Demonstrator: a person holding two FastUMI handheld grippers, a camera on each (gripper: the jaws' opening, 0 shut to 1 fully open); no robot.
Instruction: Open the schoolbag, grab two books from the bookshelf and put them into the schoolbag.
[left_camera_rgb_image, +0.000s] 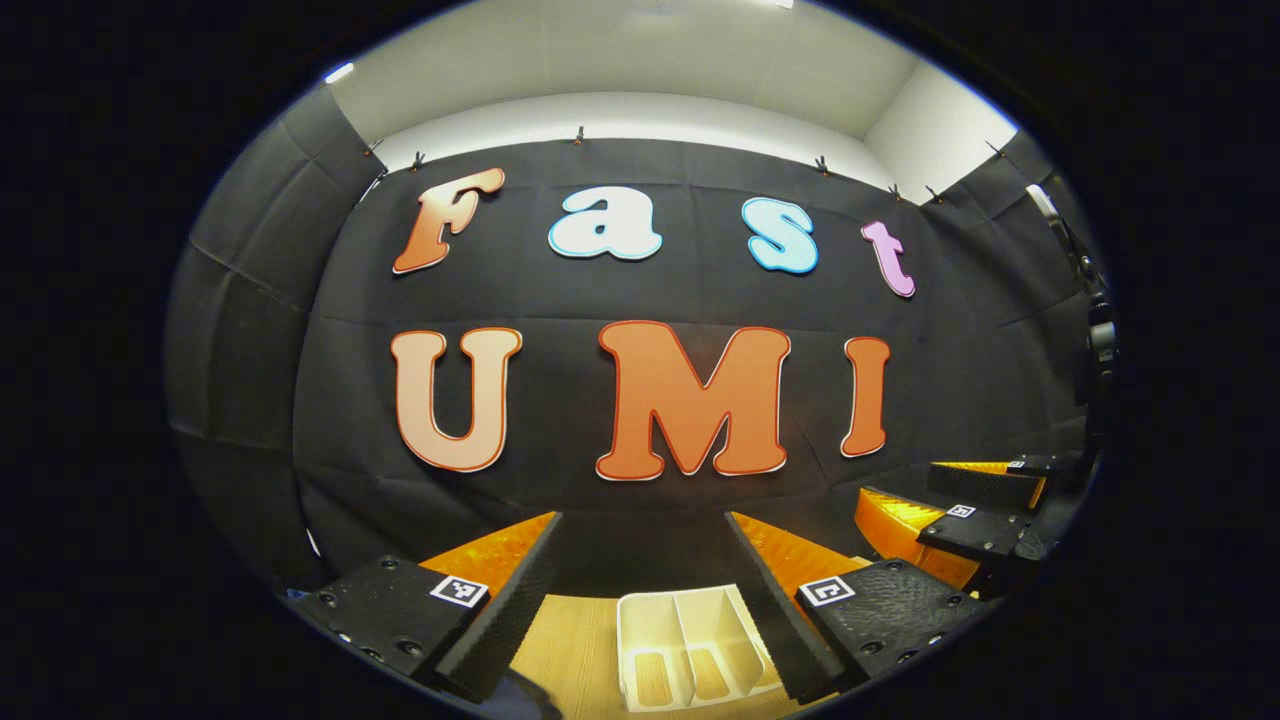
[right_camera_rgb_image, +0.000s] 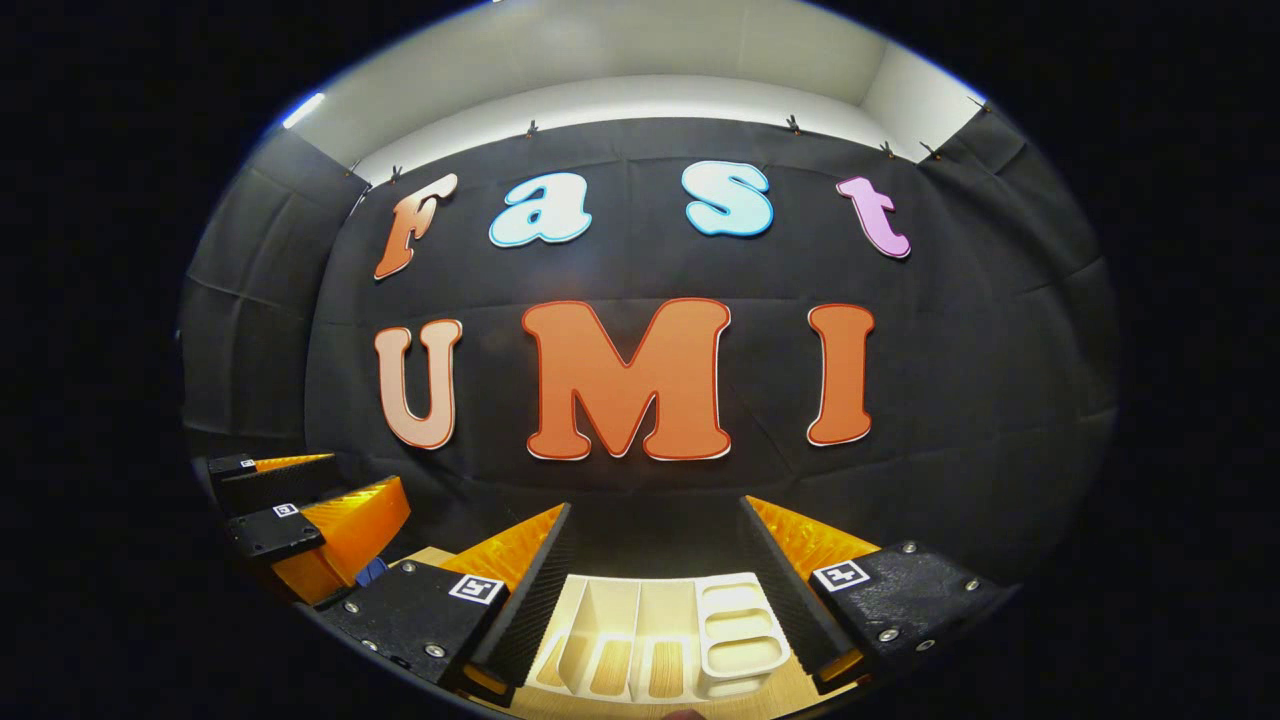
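A white slotted bookshelf (left_camera_rgb_image: 680, 640) stands on the wooden table (left_camera_rgb_image: 570, 640), low between the fingers of my left gripper (left_camera_rgb_image: 642, 520), which is open and holds nothing. In the right gripper view the same bookshelf (right_camera_rgb_image: 650, 620) lies below my right gripper (right_camera_rgb_image: 655, 507), also open with nothing between its fingers. The slots that show look bare, with the wood visible through them. A sliver of something dark blue (left_camera_rgb_image: 520, 700) sits at the bottom edge of the left gripper view; I cannot tell what it is. Both grippers are raised and face the black cloth wall.
The right gripper (left_camera_rgb_image: 950, 500) shows at the right edge of the left gripper view, and the left gripper (right_camera_rgb_image: 330, 490) at the left of the right gripper view, so they hang side by side. A camera stand (left_camera_rgb_image: 1095, 330) rises at the far right.
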